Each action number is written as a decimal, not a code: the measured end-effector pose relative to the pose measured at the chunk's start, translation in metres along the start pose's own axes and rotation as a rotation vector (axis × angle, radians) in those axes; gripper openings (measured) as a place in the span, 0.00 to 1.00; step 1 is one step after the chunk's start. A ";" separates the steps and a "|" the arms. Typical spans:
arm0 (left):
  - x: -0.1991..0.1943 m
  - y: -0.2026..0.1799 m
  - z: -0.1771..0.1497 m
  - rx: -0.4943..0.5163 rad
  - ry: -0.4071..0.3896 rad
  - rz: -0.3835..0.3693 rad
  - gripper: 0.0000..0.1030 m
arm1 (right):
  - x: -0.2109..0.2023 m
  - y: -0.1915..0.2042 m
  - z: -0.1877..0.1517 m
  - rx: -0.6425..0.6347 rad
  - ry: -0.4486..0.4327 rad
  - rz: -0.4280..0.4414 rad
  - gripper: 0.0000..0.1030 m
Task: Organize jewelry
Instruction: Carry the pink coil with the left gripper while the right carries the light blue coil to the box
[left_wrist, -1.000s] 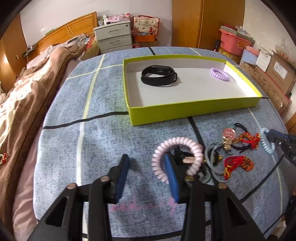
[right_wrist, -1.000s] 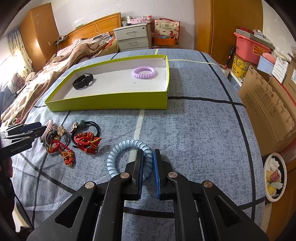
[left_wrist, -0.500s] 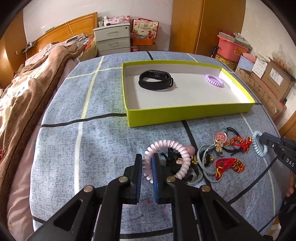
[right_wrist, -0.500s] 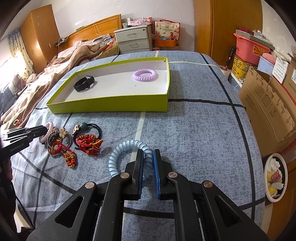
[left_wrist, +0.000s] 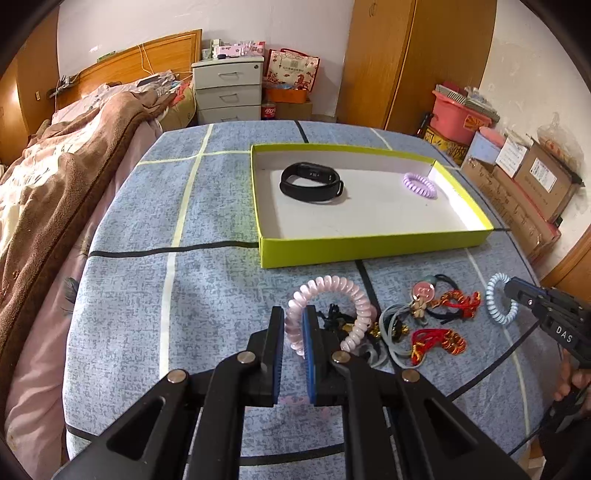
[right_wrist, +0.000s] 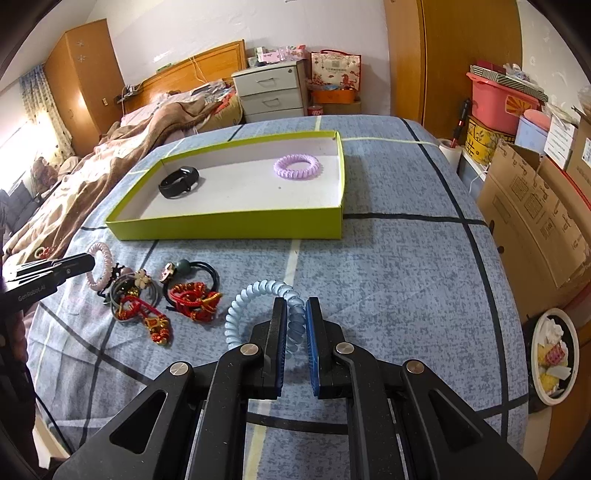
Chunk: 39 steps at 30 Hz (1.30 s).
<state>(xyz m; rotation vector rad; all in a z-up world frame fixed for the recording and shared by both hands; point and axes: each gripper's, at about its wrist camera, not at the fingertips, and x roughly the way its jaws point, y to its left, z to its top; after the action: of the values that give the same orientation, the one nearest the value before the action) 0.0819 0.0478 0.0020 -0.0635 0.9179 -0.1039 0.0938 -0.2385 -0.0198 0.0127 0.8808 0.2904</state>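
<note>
Left gripper (left_wrist: 293, 325) pinches one pink coil bracelet (left_wrist: 332, 314); right gripper (right_wrist: 295, 325) pinches one blue coil bracelet (right_wrist: 258, 310); green tray (right_wrist: 236, 223) holds two pieces: black fitness band (right_wrist: 180, 182), purple coil bracelet (right_wrist: 298, 167).

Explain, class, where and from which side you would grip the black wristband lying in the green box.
Grip the black wristband across one thin strap section, coming from above with one finger of the hand-held gripper inside the loop and one outside. It lies flat on the floor of the green box, so its opening faces up, and the box walls would probably block a low sideways approach.
</note>
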 end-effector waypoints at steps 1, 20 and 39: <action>-0.002 0.000 0.001 0.002 -0.006 0.006 0.10 | -0.001 0.000 0.001 0.004 -0.003 0.008 0.10; 0.004 -0.006 0.046 -0.002 -0.049 -0.040 0.10 | 0.010 0.011 0.084 -0.016 -0.081 0.078 0.10; 0.035 0.009 0.068 -0.014 -0.012 -0.047 0.10 | 0.066 0.025 0.131 -0.046 -0.018 0.098 0.10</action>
<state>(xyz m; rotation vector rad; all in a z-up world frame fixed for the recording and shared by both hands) 0.1577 0.0530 0.0144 -0.0984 0.9058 -0.1411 0.2273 -0.1833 0.0169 0.0154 0.8562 0.4013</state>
